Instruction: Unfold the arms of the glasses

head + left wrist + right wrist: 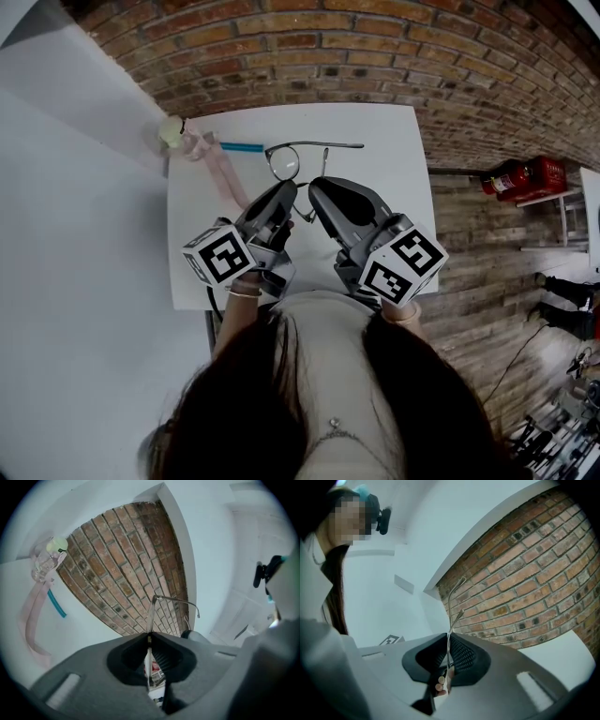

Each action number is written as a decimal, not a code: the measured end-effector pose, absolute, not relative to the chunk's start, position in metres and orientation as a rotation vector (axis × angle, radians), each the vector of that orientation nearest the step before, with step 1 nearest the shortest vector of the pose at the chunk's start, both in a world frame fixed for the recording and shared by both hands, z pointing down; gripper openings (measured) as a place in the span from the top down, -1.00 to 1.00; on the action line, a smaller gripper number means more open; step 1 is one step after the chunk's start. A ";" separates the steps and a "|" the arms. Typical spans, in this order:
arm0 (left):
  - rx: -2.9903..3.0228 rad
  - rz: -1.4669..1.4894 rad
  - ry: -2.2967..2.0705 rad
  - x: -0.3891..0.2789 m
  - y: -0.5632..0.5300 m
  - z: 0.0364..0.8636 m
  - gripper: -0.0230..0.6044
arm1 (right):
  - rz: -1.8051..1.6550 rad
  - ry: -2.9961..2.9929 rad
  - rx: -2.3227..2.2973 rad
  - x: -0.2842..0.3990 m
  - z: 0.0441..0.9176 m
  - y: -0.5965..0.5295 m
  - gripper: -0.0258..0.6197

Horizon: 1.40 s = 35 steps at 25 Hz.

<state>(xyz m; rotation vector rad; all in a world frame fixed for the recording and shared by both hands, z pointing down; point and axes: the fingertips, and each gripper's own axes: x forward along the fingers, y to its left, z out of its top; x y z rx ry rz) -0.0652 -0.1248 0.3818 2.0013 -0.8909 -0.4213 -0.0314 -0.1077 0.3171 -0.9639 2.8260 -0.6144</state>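
Floor: red-brown brick floor [375, 56], rough, with pale mortar joints, surrounds a smooth white table [384, 206] with square corners.
Glasses: the glasses [286, 164] have a thin dark wire frame and round clear lenses. They sit over the middle of the table, between the two claws. I cannot tell whether they touch the top. One slim arm sticks out sideways, straight, with a curved tip.
Left claw: the left claw [149, 637] has a matte grey shell and black ribbed pads. Its jaws are pressed together on the edge of the glasses [151, 613].
Right claw: the right claw [449, 637] is built the same. Its jaws are clamped on a fine wire part of the glasses [450, 602].
Far edge: a translucent pink strap [220, 173] with a pale green round cap lies curled, with a teal stick [242, 147] just beside it.
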 end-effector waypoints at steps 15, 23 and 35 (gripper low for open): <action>1.955 -0.472 -0.893 -0.076 -0.128 0.385 0.85 | -0.586 2.829 -0.959 -0.031 0.317 -0.105 0.84; 1.874 -0.497 -0.917 -0.087 -0.129 0.389 0.85 | -0.580 2.825 -0.955 -0.031 0.314 -0.105 0.85; 1.794 -0.597 -0.870 -0.088 -0.130 0.386 0.85 | -0.578 2.821 -0.955 -0.029 0.313 -0.105 0.85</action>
